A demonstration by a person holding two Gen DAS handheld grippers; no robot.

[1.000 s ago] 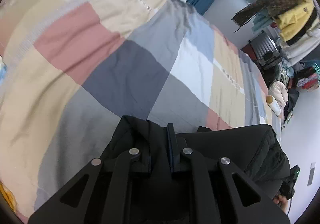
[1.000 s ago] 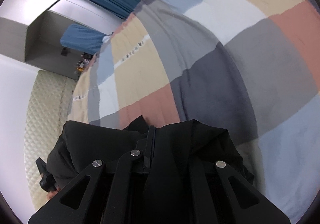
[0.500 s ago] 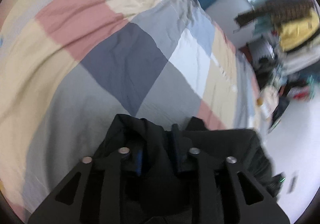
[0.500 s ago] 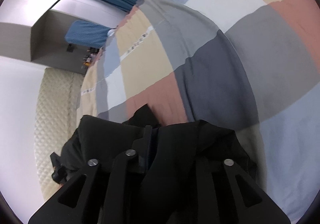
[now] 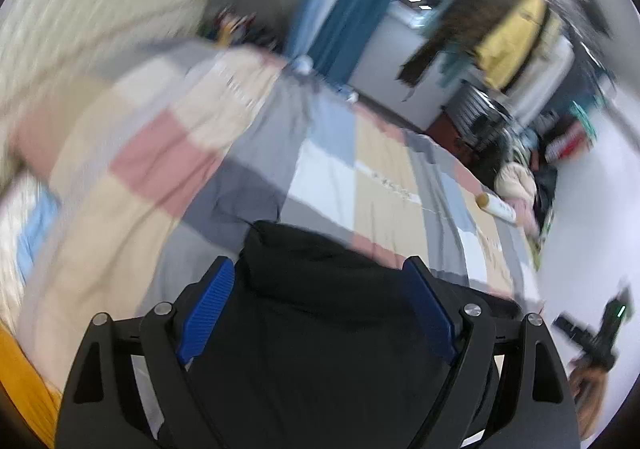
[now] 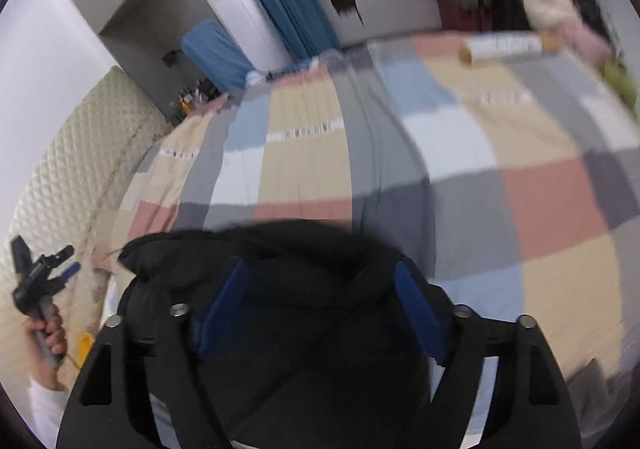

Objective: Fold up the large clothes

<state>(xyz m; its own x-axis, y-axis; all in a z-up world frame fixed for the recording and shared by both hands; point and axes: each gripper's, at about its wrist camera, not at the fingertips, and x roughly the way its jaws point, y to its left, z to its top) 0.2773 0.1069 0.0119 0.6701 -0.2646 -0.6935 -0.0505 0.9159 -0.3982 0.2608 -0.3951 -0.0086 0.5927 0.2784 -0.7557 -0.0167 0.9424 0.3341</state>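
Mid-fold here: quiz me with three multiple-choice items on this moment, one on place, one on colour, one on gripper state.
1. Where does the black garment lie?
A. on the checked bedspread
B. on the floor
C. on a chair

2. What colour are the finger pads?
A. red
B. blue
C. white

3. How do the left hand-held gripper and right hand-held gripper stand?
A. both shut on cloth
B. one open
C. both open

Answers:
1 A, bedspread shows all around the garment.
2 B, ribbed blue pads in both views.
3 C, wide gap between each pair of fingers.
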